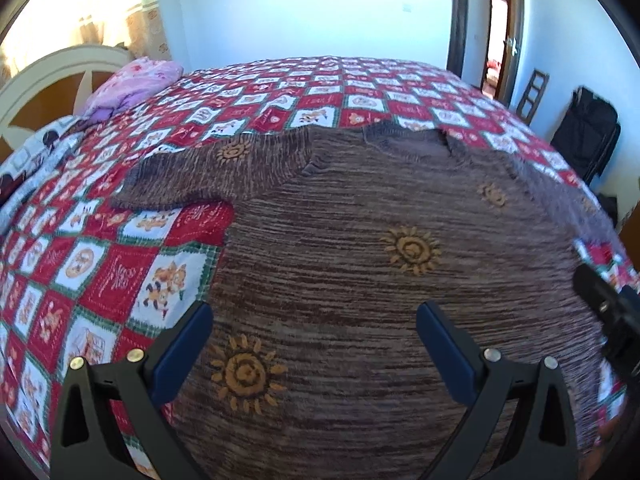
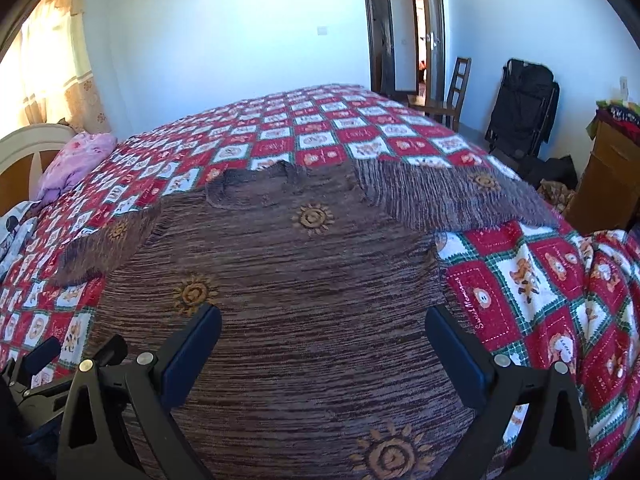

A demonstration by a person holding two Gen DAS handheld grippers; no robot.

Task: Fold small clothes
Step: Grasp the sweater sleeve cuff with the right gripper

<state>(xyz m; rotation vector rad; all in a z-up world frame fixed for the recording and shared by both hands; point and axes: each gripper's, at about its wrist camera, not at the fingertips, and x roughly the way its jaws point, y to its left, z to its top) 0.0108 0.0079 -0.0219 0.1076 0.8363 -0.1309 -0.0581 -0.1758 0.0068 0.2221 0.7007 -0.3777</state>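
Observation:
A small brown striped shirt with yellow sun prints (image 1: pixel 360 248) (image 2: pixel 304 288) lies spread flat on the red and white patchwork bedspread (image 1: pixel 120 256) (image 2: pixel 532 280), neck toward the far side, both short sleeves out to the sides. My left gripper (image 1: pixel 314 316) hovers open over the shirt's lower left part, nothing between its blue-padded fingers. My right gripper (image 2: pixel 324 318) hovers open over the lower right part, also holding nothing. The right gripper's black body (image 1: pixel 612 312) shows at the right edge of the left wrist view; the left gripper's body (image 2: pixel 44 364) shows at the lower left of the right wrist view.
A pink pillow (image 1: pixel 136 84) (image 2: pixel 76 160) and a white headboard (image 1: pixel 44 80) are at the far left. A wooden chair (image 2: pixel 452 92), a folded black stroller (image 2: pixel 524 108) and a wooden cabinet (image 2: pixel 604 176) stand right of the bed, near an open door (image 2: pixel 400 32).

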